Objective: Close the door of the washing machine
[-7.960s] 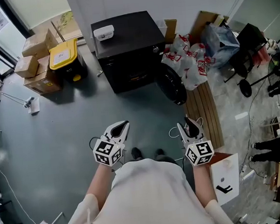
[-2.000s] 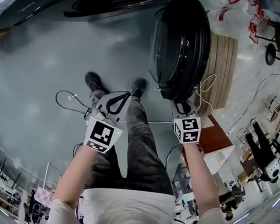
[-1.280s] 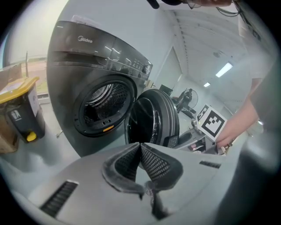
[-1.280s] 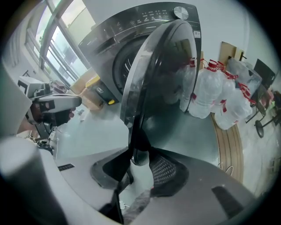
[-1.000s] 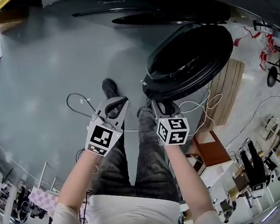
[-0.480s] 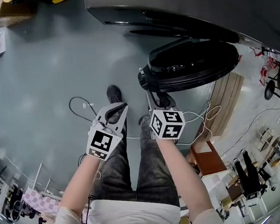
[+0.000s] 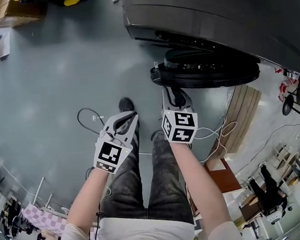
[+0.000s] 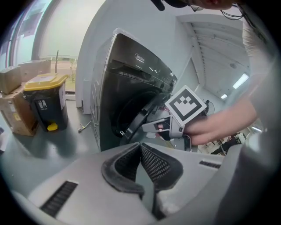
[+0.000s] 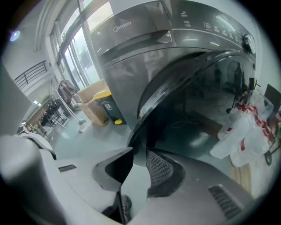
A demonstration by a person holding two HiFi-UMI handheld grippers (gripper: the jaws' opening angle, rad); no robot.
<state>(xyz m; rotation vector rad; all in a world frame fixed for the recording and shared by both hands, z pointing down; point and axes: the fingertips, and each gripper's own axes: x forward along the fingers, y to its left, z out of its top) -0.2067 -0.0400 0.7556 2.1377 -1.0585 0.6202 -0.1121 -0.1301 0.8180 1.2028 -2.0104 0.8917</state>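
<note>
Black door (image 9: 149, 94), right gripper (image 9: 139, 151) jaws closing, gap unseen overhead, left gripper (image 8: 140, 146) jaws together

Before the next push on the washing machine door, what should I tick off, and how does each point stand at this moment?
1. Is the door latched? Not ok: it stands ajar from the washing machine.
2. Does the right gripper hold firmly? Cannot tell: the door's rim sits at its jaw tips and the jaws have just been closing, but it is unclear whether the pads touch the rim.
3. Is the left gripper out of the way? Ok: it is shut, empty and apart from the door.
4. Is the opening free of laundry? Cannot tell: it is too dark.
5. Is the shoe clear of the door? Ok.
</note>
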